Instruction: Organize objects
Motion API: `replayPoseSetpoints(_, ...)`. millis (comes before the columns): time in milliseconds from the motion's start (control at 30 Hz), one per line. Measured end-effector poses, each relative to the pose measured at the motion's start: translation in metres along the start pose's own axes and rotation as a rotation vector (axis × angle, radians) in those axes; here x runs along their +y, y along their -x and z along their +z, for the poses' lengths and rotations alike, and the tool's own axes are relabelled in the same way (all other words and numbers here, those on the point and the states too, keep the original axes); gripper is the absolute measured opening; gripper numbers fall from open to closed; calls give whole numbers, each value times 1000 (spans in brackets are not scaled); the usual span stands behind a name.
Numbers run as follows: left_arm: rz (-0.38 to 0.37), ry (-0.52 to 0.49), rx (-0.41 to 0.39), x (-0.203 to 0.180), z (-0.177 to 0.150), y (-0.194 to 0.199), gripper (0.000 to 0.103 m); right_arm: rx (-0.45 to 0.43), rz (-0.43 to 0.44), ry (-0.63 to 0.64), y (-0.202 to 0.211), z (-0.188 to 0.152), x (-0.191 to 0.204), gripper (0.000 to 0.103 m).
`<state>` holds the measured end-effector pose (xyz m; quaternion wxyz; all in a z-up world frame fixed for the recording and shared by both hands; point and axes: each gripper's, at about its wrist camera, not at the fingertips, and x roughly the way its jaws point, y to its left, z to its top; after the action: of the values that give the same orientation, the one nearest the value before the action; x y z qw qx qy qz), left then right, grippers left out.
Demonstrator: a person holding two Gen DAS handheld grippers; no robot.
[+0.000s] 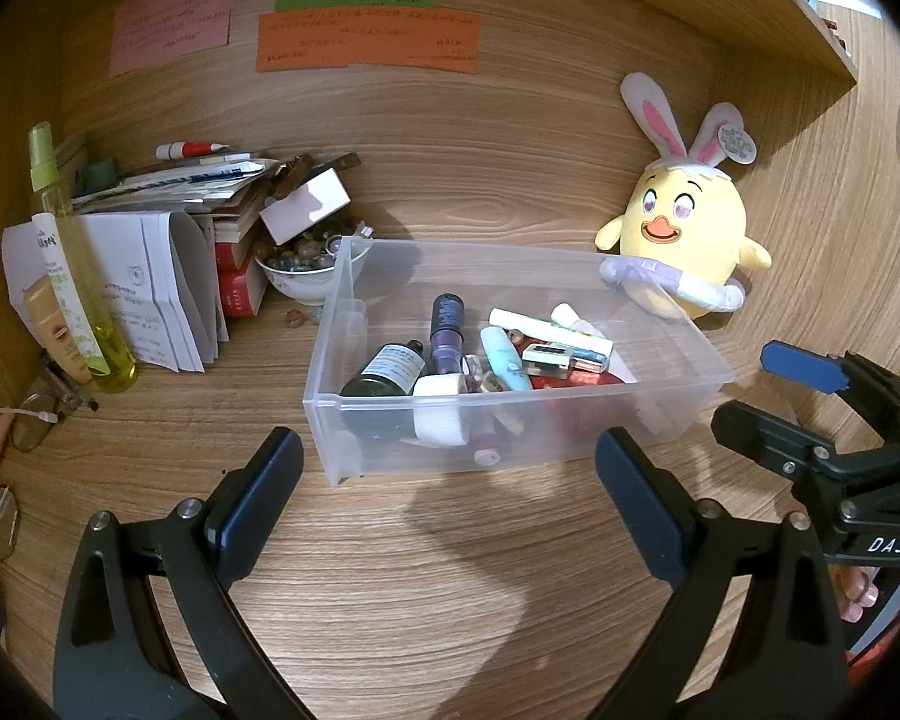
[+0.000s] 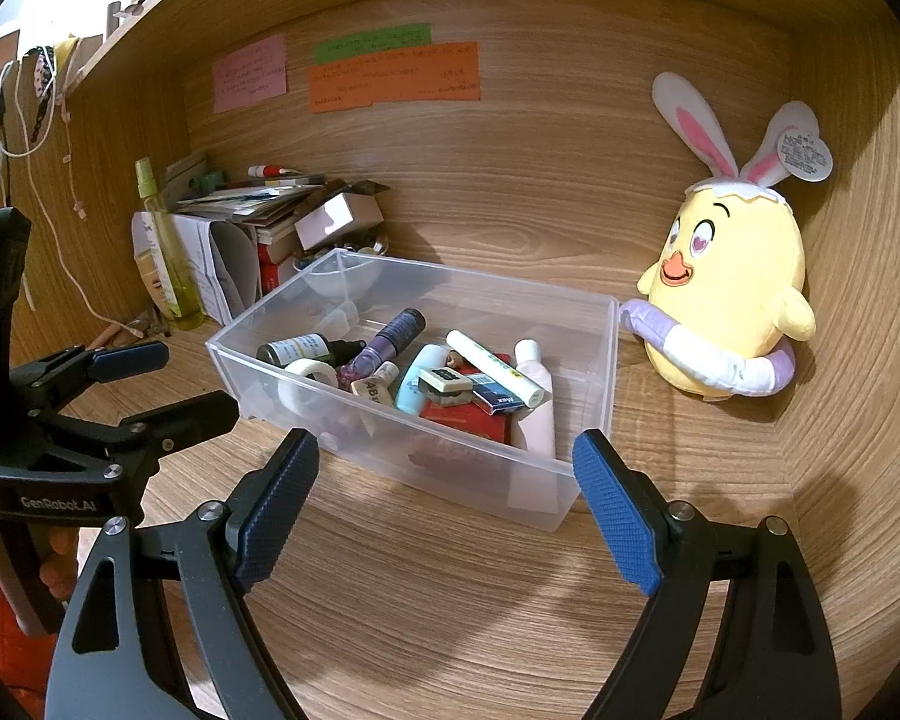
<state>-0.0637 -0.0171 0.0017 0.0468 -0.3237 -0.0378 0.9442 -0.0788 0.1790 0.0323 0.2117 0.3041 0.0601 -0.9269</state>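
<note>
Beyond both wide-open, empty claws, clear bin (image 1: 510,414) lies long axis left-right.

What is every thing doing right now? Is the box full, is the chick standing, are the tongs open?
Clear box: lidless, part filled with small bottles and tubes.
Plush chick: upright against the wall, beside the box.
Left tongs: open, empty, short of the box.
Right tongs: open, empty, short of the box.
Spray bottle: standing, capped.
Bowl: heaped with small beads.
Paper stack: messy, leaning.
</note>
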Motion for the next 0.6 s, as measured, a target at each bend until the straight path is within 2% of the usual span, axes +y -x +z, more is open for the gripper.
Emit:
replayPoseSetpoints(300,-2,-7,-10,-4,2,1,99,1,2,-6,-1,1,-4,85)
replayPoseSetpoints(400,-29,-20,12,-6,2,-2,100,2,2,-6,-2,1,-4,85)
replayPoseSetpoints(600,-30,-15,19,-6,0,-5,100,1,3,-6,-2,1,-4,85)
